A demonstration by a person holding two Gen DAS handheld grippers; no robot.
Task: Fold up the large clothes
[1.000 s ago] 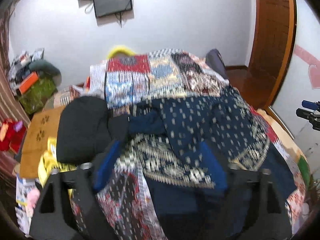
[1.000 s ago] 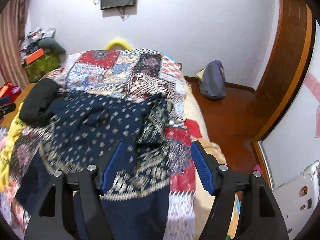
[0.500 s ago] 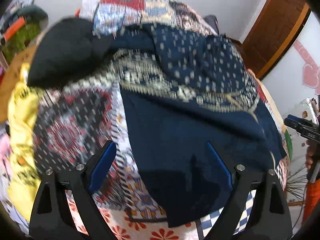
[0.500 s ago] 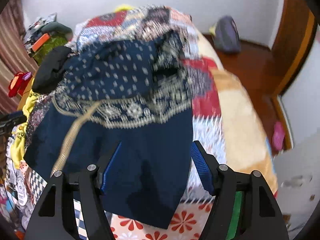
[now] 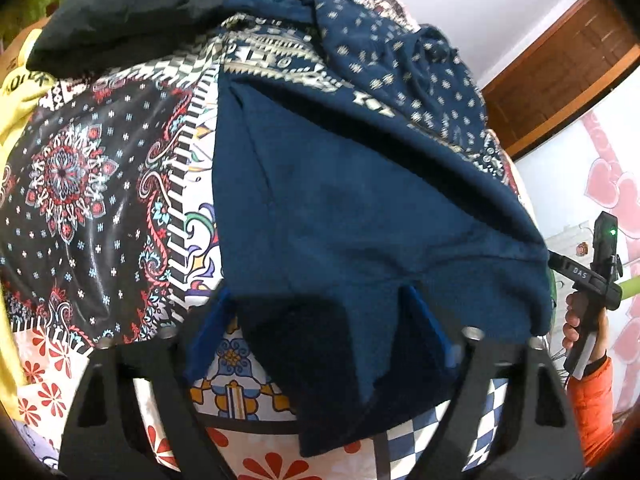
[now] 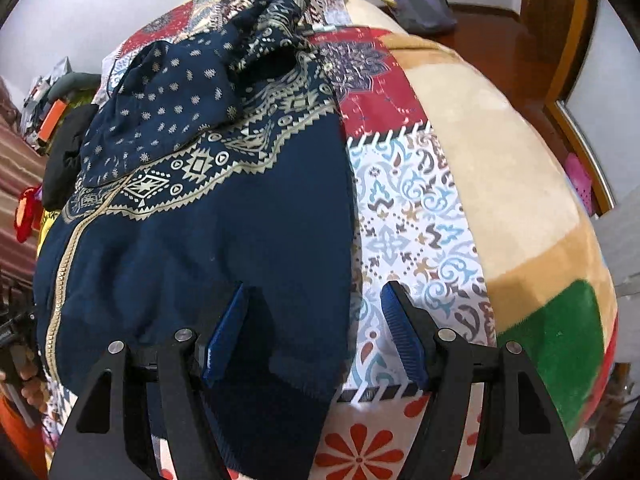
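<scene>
A large navy garment (image 5: 344,200) with gold patterned trim lies on the patchwork bed cover (image 5: 80,184); its far part is bunched up. My left gripper (image 5: 316,320) is open, with the garment's near left hem lying between its blue pads. My right gripper (image 6: 314,328) is open over the garment's (image 6: 208,240) near right corner, whose edge lies between the pads. The right gripper also shows in the left wrist view (image 5: 596,272), held at the bed's right side.
A black garment (image 5: 120,12) and yellow cloth (image 5: 20,92) lie at the bed's far left. A grey bag (image 6: 420,0) sits on the wooden floor (image 6: 500,40) beyond the bed. A tan and green blanket (image 6: 520,200) covers the bed's right side.
Both grippers have dropped from looking across the room to close over the garment's near hem. The hem now lies between both pairs of pads.
</scene>
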